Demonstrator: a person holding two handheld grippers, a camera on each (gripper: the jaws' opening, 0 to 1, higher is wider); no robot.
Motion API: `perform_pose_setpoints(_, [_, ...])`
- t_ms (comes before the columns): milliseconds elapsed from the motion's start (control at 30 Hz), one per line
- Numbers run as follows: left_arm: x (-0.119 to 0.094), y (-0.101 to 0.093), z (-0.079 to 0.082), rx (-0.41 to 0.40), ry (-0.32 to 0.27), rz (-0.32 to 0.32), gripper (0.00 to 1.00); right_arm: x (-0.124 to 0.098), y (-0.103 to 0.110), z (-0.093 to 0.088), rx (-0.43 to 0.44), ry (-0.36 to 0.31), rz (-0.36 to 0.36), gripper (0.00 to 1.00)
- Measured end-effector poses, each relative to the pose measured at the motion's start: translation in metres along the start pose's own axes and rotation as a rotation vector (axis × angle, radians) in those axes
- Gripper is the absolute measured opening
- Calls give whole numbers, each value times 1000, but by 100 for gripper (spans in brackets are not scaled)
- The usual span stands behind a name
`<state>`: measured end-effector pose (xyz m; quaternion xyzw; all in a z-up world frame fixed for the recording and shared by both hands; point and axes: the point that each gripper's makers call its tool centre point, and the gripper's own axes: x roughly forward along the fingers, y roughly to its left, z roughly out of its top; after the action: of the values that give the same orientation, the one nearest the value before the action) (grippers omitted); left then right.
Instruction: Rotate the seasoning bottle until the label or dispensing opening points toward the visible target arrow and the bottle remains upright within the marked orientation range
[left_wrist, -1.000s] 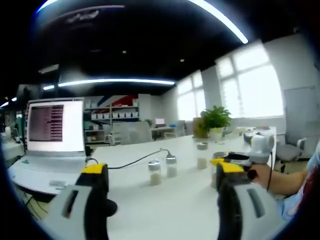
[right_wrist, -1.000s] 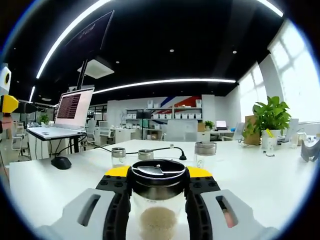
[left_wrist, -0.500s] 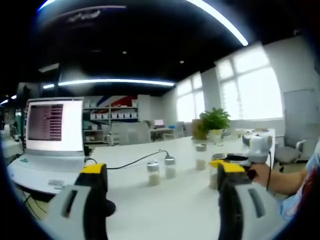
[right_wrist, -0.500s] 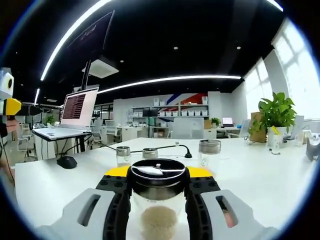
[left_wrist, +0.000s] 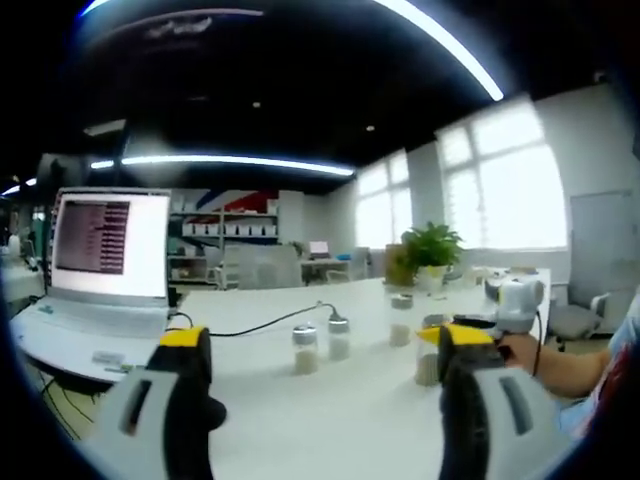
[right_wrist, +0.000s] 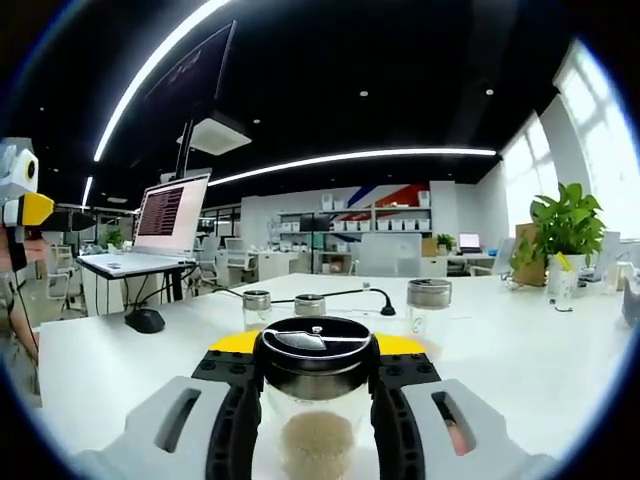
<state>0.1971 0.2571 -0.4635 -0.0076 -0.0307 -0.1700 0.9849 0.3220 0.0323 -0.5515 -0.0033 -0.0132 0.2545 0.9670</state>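
right gripper (right_wrist: 315, 395): its yellow-tipped fingers (right_wrist: 232, 400) are clamping both sides of the seasoning bottle (right_wrist: 315, 400), which is sitting at 6 o'clock in the right gripper view.
seasoning bottle: it is standing upright between those fingers, showing a dark round cap with a silvery flap on top and pale granules in the clear glass body; in the left gripper view it is appearing at about 3 o'clock (left_wrist: 428, 352), partly hidden behind the left gripper's own finger.
left gripper (left_wrist: 320, 400): its fingers (left_wrist: 185, 385) are standing wide apart and released, grasping nothing, with bare table showing between them.
table (right_wrist: 520, 370): white, carrying three other small jars.
jars: in the right gripper view two are sitting side by side just beyond the held bottle at 12 o'clock of it, jar one (right_wrist: 257, 308) and jar two (right_wrist: 310, 305), and a taller jar (right_wrist: 429, 303) is standing toward 2 o'clock.
laptop (left_wrist: 95, 262): it is standing open at 9 o'clock in the left gripper view, screen lit.
cable (left_wrist: 265, 322): it is running across the table from the laptop toward the jars.
mouse (right_wrist: 147, 320): dark, lying at 9 o'clock in the right gripper view.
potted plant (right_wrist: 562, 235): it is standing at 3 o'clock, well apart from the bottle.
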Motion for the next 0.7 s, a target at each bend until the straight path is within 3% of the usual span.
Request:
perform_pose_setpoints(467, [2, -14, 3, -14, -24, -72, 100, 0, 2, -1, 3, 11, 54, 40])
perform_pose_setpoints(700, [1, -15, 1, -7, -14, -73, 99, -1, 3, -2, 8, 18, 76, 40])
